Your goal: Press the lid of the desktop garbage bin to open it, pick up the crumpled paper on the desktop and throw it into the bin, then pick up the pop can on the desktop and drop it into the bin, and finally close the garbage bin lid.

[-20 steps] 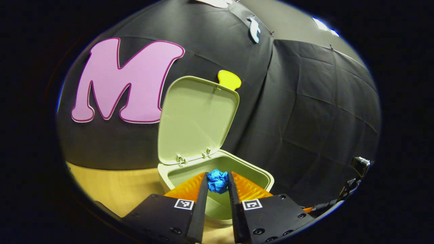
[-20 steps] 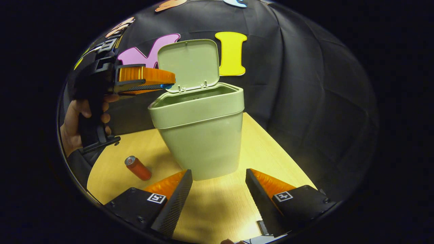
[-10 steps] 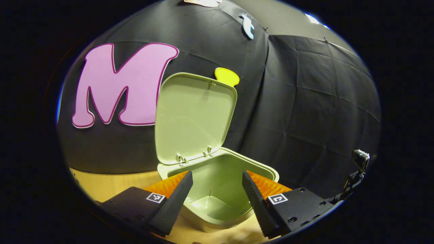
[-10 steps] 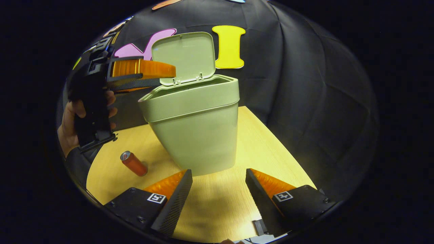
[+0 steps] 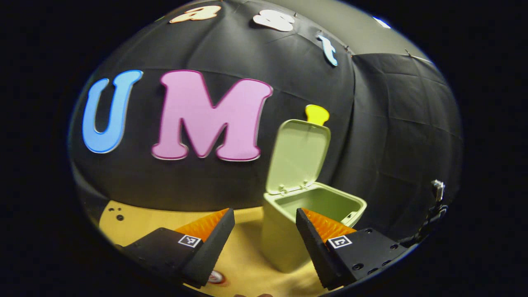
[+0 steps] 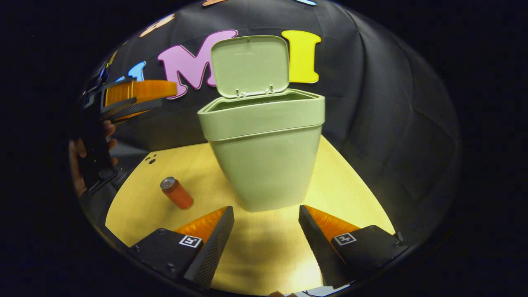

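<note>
Wooden desk (image 6: 350, 194) carries the open-lidded bin (image 6: 264, 165) mid-desk, can (image 6: 177, 193) beside; left gripper (image 5: 264, 231) and right gripper (image 6: 266, 231) both spread apart, empty.

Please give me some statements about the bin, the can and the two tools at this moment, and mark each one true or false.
1. The lid of the garbage bin stands open. True.
2. The pop can is held between the fingers of the right tool. False: the can lies on the wooden desktop, and nothing is between that tool's fingers.
3. The left tool is open with nothing between its fingers. True.
4. The pop can lies inside the bin. False: it lies on the desktop beside the bin, apart from it.
5. In the right gripper view, a hand holds the other tool at the left of the bin. True.
</note>
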Action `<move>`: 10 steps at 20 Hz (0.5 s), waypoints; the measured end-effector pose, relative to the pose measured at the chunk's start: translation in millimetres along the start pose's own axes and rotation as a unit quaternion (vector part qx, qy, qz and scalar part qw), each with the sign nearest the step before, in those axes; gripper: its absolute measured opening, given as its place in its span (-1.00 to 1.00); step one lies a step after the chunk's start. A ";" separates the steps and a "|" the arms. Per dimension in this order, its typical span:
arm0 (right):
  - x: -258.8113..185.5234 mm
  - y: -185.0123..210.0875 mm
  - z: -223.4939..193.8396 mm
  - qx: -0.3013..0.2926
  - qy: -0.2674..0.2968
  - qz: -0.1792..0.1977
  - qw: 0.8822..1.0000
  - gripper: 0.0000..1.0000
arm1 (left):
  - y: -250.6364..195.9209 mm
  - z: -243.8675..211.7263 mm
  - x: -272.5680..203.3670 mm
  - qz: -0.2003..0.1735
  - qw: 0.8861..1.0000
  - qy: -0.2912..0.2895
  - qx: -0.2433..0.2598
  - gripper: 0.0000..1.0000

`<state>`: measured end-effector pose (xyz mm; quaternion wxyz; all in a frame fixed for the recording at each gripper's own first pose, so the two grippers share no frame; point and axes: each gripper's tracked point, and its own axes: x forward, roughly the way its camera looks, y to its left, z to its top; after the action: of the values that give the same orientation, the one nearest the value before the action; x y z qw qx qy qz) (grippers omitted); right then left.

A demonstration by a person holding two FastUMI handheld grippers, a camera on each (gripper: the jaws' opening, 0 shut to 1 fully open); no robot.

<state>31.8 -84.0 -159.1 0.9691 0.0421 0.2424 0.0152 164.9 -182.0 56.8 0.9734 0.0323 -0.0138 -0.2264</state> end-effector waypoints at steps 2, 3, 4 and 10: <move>2.0 14.8 2.1 -0.013 -0.006 0.013 1.000 0.98 | 34.2 -13.3 -26.8 0.036 0.999 0.011 0.003 0.92; 4.1 21.9 2.3 -0.017 -0.007 0.021 1.000 0.98 | 51.1 -20.5 -41.2 0.055 0.998 0.019 0.000 0.92; 5.8 30.2 1.6 -0.021 -0.007 0.029 0.999 0.98 | 66.8 -30.6 -53.5 0.075 0.997 0.030 -0.010 0.92; 25.6 91.5 -12.2 -0.060 0.003 0.088 0.994 0.99 | 132.1 -80.1 -146.9 0.183 0.977 0.069 -0.084 0.92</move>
<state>47.8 9.3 -173.7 0.9640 0.0053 0.2397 0.1147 94.5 5.7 -15.8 0.9962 -0.0371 0.0666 -0.0423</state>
